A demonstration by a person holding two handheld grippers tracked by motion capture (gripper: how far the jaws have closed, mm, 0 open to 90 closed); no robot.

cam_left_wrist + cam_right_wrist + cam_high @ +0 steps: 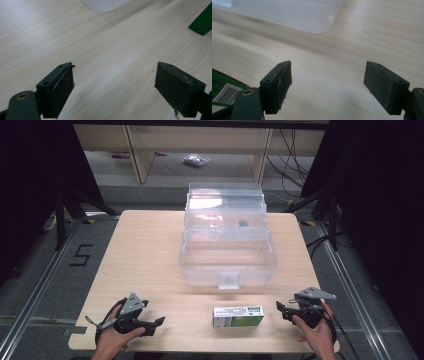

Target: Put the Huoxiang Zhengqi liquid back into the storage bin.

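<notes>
A clear plastic box with its lid tipped back stands open at the middle of the wooden table. In front of it lies a green and white carton on its side. My left gripper rests near the table's front left edge, open, well left of the carton. My right gripper rests at the front right, open, just right of the carton. In the left gripper view the gripper has bare wood between its jaws and a green corner of the carton. The right gripper is also empty, with the carton at lower left.
The box's clear corner lies ahead of the right gripper, and another corner ahead of the left. A small dark item sits in the box's back part. Black curtains flank the table; a "5" marks the floor at left.
</notes>
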